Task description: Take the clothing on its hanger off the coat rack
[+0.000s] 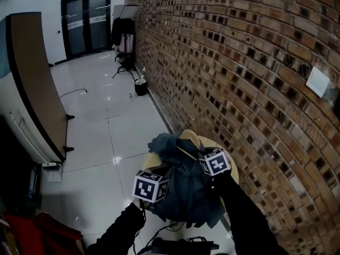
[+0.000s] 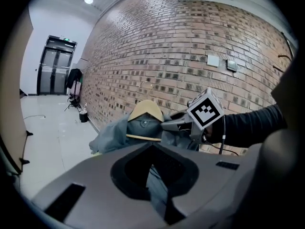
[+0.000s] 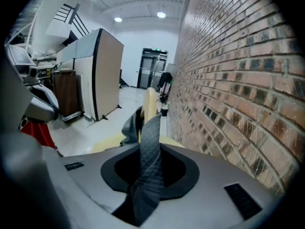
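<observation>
Grey-blue clothing (image 1: 186, 193) on its wooden hanger (image 2: 145, 112), bunched over a round yellow desk (image 1: 223, 152) beside a brick wall (image 1: 239, 62), left gripper (image 2: 155, 173) and right gripper (image 3: 148, 171) with fingers each pinching its fabric.

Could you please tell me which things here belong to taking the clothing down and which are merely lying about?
In the job: grey-blue garment, wooden hanger, left claw and right claw, both shut on the garment.

Lying about: black bin, tripod stand draped in dark cloth, floor cable, partition board.
</observation>
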Motion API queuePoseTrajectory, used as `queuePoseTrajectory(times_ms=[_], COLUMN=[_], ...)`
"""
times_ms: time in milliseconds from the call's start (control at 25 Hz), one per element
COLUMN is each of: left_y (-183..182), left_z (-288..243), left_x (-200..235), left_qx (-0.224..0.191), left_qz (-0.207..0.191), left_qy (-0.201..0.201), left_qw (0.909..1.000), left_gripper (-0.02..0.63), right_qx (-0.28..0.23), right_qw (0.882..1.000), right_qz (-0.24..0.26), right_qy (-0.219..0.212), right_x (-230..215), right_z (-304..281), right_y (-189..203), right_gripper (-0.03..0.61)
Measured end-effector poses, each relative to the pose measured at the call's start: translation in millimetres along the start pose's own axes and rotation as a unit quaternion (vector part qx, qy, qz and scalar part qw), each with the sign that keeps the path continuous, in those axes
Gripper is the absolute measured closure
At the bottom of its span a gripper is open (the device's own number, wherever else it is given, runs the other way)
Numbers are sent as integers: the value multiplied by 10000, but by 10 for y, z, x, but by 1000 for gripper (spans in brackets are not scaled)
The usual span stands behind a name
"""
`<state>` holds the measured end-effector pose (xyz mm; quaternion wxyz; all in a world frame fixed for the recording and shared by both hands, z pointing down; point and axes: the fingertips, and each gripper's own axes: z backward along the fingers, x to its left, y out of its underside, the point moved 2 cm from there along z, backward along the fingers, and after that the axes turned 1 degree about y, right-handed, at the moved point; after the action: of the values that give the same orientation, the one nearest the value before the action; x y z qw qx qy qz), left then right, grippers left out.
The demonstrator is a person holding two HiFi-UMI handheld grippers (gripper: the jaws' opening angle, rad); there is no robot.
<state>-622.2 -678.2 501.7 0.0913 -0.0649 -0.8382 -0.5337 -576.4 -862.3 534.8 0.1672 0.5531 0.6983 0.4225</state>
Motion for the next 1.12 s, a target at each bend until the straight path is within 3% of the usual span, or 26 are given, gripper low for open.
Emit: queuePoseTrajectory(times_ms=[400, 720, 920, 1120], left_y=[162, 84, 107, 127], left_z=[-123, -306, -432, -542], left_x=[-64, -272, -422, -564], left_qx=[141, 139, 200, 257], left_qz=[80, -41, -70, -90], left_qy=[53, 289, 407, 517], left_qw=[9999, 9995, 9989, 9983], left_gripper=[611, 611, 611, 611], right_qx=[98, -325, -716, -1272], right_qw=[9990, 9979, 9928, 9774], right_qz=[-70, -225, -875, -1688], right_qy=[425, 509, 398, 54], right_x=[-167, -164, -144, -122], right_z=[-13, 360, 610, 916], right_y=[262, 201, 337, 427], right_gripper=[569, 578, 578, 578])
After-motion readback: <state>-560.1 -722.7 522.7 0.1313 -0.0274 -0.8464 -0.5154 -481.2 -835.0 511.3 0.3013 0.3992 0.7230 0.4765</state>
